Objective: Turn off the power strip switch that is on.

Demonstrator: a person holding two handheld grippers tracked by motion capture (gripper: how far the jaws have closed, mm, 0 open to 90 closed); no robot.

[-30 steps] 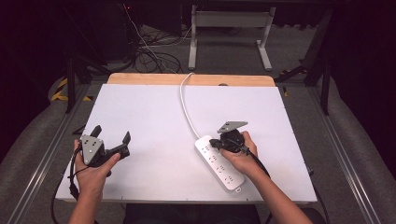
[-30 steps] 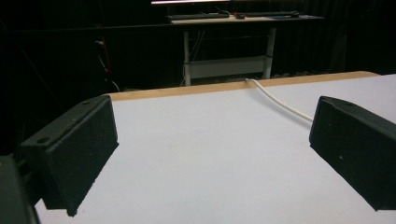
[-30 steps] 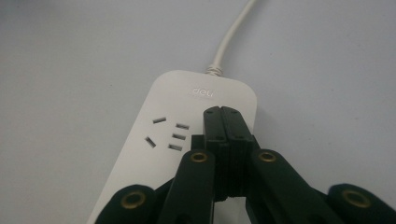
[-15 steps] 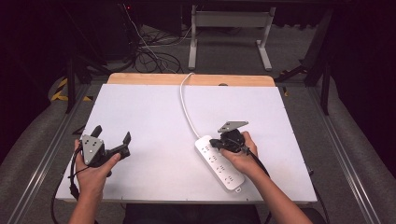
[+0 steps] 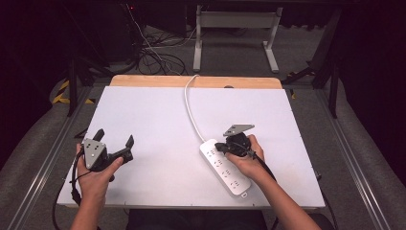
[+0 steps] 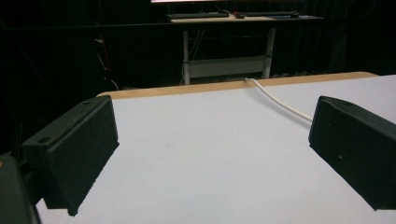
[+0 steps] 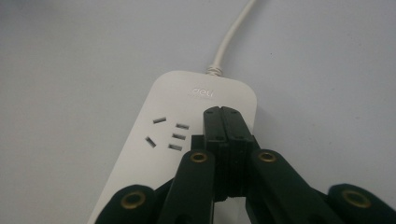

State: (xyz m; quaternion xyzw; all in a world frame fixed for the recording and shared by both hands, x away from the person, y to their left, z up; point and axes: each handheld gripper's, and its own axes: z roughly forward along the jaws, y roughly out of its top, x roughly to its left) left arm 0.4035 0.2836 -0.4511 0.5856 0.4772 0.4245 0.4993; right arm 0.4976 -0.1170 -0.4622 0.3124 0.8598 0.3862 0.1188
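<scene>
The white power strip point(image 5: 225, 166) lay on the white tabletop point(image 5: 158, 120), slanting toward the near edge, its rounded cord point(image 5: 190, 111) running from its far end to the wooden back edge of the table. The right gripper point(image 7: 224, 122) sat over the strip's cord end with its jaws pressed together, nothing between them, their tips over the smooth plastic beside the first set of slots, just below the embossed logo. Whether the tips touched the casing could not be told. Judged from that, the step was pressing or steadying the strip; it would go best with a straight downward push, since the glossy rounded casing could slide on the slick tabletop. The left gripper point(image 5: 113, 152) was well to the left of the strip, its matte, finely textured black jaws spread wide and holding nothing.
</scene>
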